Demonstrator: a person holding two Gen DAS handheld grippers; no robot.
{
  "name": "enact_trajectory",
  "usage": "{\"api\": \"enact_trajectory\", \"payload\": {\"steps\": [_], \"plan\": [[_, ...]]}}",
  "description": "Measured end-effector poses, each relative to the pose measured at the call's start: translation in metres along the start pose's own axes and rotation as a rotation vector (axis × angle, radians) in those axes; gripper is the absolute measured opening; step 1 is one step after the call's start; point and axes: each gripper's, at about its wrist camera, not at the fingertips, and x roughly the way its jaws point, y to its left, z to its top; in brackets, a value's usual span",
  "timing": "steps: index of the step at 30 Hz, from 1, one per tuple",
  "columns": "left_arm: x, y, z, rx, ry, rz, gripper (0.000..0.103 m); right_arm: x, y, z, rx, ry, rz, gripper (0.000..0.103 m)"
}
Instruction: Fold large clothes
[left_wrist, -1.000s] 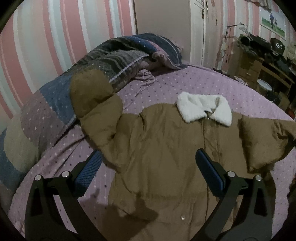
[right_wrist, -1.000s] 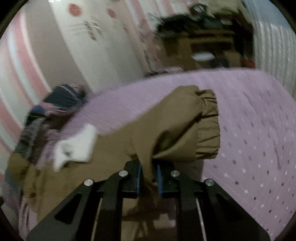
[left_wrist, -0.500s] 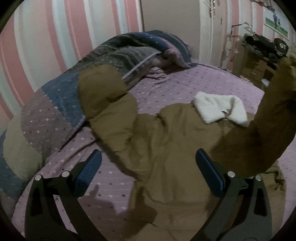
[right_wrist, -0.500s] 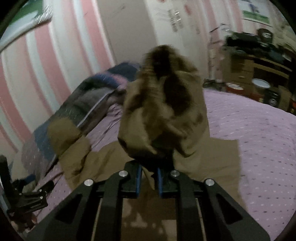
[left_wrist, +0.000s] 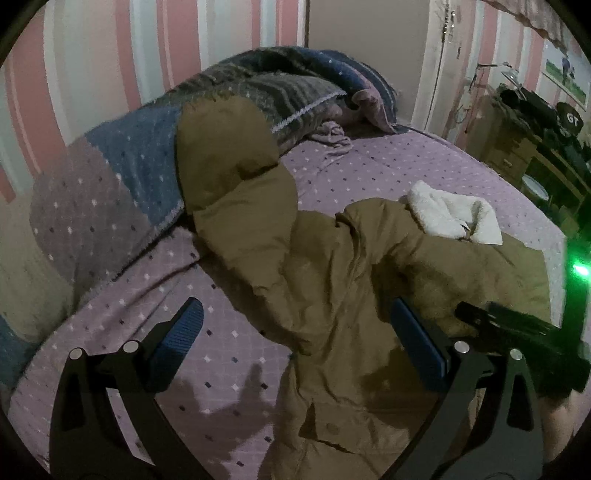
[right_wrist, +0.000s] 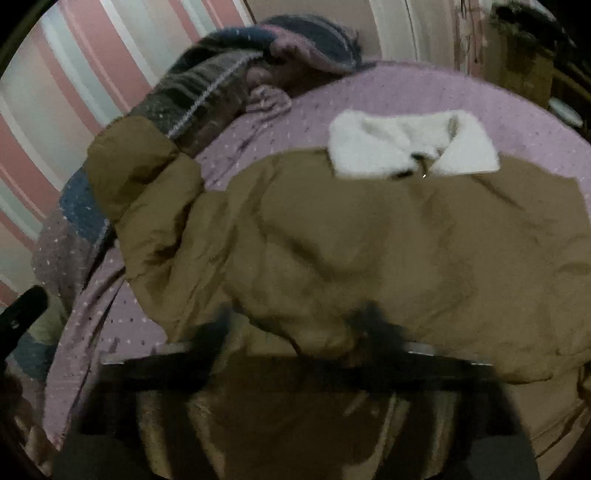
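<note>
A brown padded jacket (left_wrist: 332, 295) with a white fleece collar (left_wrist: 454, 216) lies face up on the purple dotted bed (left_wrist: 369, 166). Its left sleeve (left_wrist: 229, 173) reaches up onto the quilt. Its right sleeve (right_wrist: 424, 258) lies folded across the chest. My left gripper (left_wrist: 299, 332) is open and empty above the jacket's left side. My right gripper (right_wrist: 299, 325) is blurred by motion over the folded sleeve; its jaws look spread, with brown cloth between them. It also shows at the right of the left wrist view (left_wrist: 517, 332).
A patchwork quilt (left_wrist: 147, 166) is heaped along the striped wall at the left. A cluttered wooden desk (left_wrist: 535, 140) stands beyond the bed's far right edge. A pale purple cloth (left_wrist: 332, 136) lies near the quilt.
My right gripper carried the right sleeve up and over, laid it across the jacket's chest, and its jaws have spread apart. My left gripper stayed open, shifting slightly.
</note>
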Motion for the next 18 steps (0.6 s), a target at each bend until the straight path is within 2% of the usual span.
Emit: {"api": "enact_trajectory", "payload": {"steps": [4, 8, 11, 18], "plan": [[0.01, -0.002, -0.002, -0.021, 0.036, -0.019, 0.1, -0.023, -0.007, 0.0, -0.047, -0.047, -0.055, 0.085], [0.016, -0.019, -0.008, 0.025, 0.046, -0.015, 0.1, -0.041, -0.035, -0.002, -0.037, -0.089, -0.132, 0.085], [0.022, -0.033, -0.012, 0.052, 0.059, -0.016, 0.1, -0.056, -0.067, -0.011, 0.0, -0.124, -0.177, 0.085], [0.042, -0.071, -0.02, 0.09, 0.068, -0.071, 0.1, -0.071, -0.126, -0.016, 0.128, -0.196, -0.186, 0.085]]}}
